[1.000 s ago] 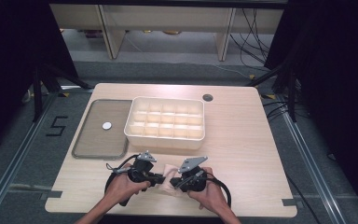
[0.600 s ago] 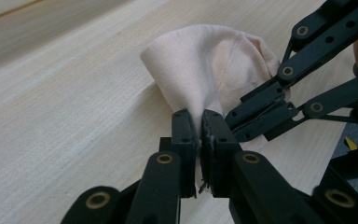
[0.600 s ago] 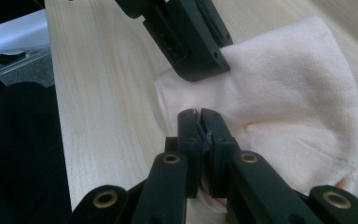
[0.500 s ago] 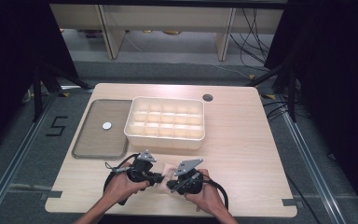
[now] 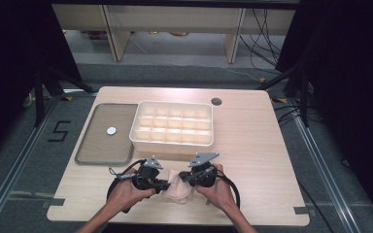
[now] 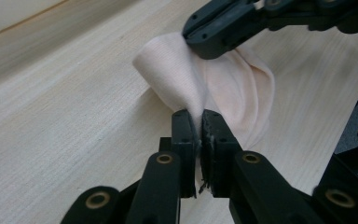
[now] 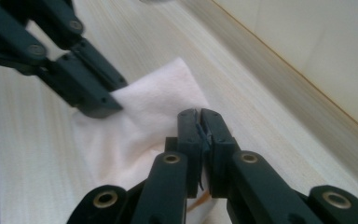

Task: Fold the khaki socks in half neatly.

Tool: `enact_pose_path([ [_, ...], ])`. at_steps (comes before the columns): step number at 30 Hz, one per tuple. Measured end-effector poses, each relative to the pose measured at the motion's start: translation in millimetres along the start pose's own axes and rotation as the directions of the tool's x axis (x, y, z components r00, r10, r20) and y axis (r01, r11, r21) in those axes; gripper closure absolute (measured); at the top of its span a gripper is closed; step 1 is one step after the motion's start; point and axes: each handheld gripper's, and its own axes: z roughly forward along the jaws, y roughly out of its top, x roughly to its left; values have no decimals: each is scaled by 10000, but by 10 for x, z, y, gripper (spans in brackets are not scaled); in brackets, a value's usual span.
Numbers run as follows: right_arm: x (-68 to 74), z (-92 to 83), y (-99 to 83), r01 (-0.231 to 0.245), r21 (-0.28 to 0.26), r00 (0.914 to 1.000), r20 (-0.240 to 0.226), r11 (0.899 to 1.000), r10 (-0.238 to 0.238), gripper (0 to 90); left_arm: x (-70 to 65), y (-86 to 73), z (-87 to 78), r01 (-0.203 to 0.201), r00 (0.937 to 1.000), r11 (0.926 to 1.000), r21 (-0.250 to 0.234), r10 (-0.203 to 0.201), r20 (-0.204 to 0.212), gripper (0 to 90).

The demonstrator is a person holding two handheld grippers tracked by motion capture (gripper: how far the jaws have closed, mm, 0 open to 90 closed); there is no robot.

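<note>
Both tongs, left (image 6: 200, 122) and right (image 7: 199, 120), clamped on pink cloth (image 5: 177, 187), near table (image 5: 262, 145) front edge.

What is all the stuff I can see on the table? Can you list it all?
Table: one, light wood, in the middle of the high view.
Divided box: one, cream, many small compartments, far middle of the table.
Tray: one, grey, flat, left of the box.
Small disc: one, white, lying on the tray.
Round hole: one, dark, far edge of the tabletop.
Cloth: one, pale pink, near edge, pinched from both sides.
Left gripper: black, jaws shut on the cloth.
Right gripper: black, jaws shut on the cloth.
Hands: two, each holding a gripper.
</note>
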Motion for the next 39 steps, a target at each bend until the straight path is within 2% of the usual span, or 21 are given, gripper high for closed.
enact_pose_path([
  [1, -5, 35, -5, -44, -63, 10000, 78, 10000, 45, 874, 1, 3, -5, -110, 9999, 9999, 18, 110, 1, 836],
  [4, -24, 74, -1, 22, 271, 10000, 52, 9996, -24, 874, -32, 14, -14, -196, 9997, 9998, -66, 195, -119, 836],
  [7, -17, 97, -3, -162, 499, 9999, 49, 9986, 160, 874, -81, 30, -13, -301, 9992, 9992, -259, 294, -261, 837],
  [8, -36, 109, -6, 74, 457, 10000, -32, 9989, -73, 875, -91, 37, -17, -488, 9985, 9986, -207, 483, -260, 837],
  [9, -38, 113, -8, 99, 461, 9999, -33, 9989, -97, 874, -115, 40, 0, -418, 9986, 9983, -413, 405, -335, 837],
  [10, -19, 127, -23, -218, 329, 9998, 56, 9992, 216, 874, -129, 46, -1, -527, 9982, 9978, -392, 515, -311, 837],
  [11, -16, 123, -23, -322, 366, 9995, 22, 9988, 322, 874, -146, 51, 3, -533, 9982, 9977, -415, 520, -311, 837],
  [12, -17, 133, -27, -254, 344, 9997, 80, 9991, 251, 875, -167, 55, 19, -474, 9984, 9976, -509, 457, -341, 837],
  [14, -3, 119, -25, -401, 566, 9992, -13, 9976, 402, 874, -172, 64, 17, -682, 9971, 9970, -373, 668, -365, 837],
  [15, -19, 119, -26, -266, 538, 9996, 7, 9982, 266, 874, -180, 64, 29, -532, 9982, 9977, -428, 519, -311, 837],
  [16, -11, 123, -31, -363, 503, 9993, -21, 9981, 364, 874, -175, 67, 29, -580, 9980, 9976, -376, 570, -290, 837],
  [17, -25, 122, -31, -258, 411, 9997, -45, 9988, 260, 869, -174, 68, 28, -584, 9980, 9976, -374, 574, -281, 837],
  [18, -31, 101, -27, -271, 507, 9996, -26, 9983, 272, 866, -165, 72, 18, -721, 9970, 9969, -303, 711, -318, 837],
  [19, -24, 87, -30, -458, 373, 9989, -23, 9983, 459, 861, -163, 72, 14, -699, 9970, 9970, -337, 686, -363, 837],
  [24, -45, -132, -6, -261, -30, 9997, 12, 9997, 261, 856, -164, 70, 9, -468, 9984, 9977, -482, 452, -341, 837],
  [28, -68, -277, -94, -371, 160, 9992, -117, 9992, 373, 855, -159, 70, 2, -577, 9977, 9972, -482, 558, -386, 837],
  [32, -83, -285, -189, -399, 491, 9991, -138, 9980, 406, 855, -160, 76, -3, -607, 9976, 9972, -438, 591, -368, 837],
  [34, -69, -255, -199, -470, 486, 9986, -228, 9977, 482, 856, -162, 76, -2, -594, 9977, 9972, -457, 578, -359, 836],
  [35, -80, -247, -194, -322, 522, 9992, -239, 9981, 335, 856, -162, 74, -3, -580, 9977, 9974, -437, 564, -375, 836],
  [38, -70, -203, -205, -466, 823, 9985, -246, 9955, 488, 856, -181, 74, 8, -544, 9978, 9971, -534, 522, -418, 836],
  [39, -68, -186, -213, -551, 875, 9976, -359, 9946, 584, 857, -180, 77, 3, -723, 9966, 9966, -391, 706, -432, 836],
])
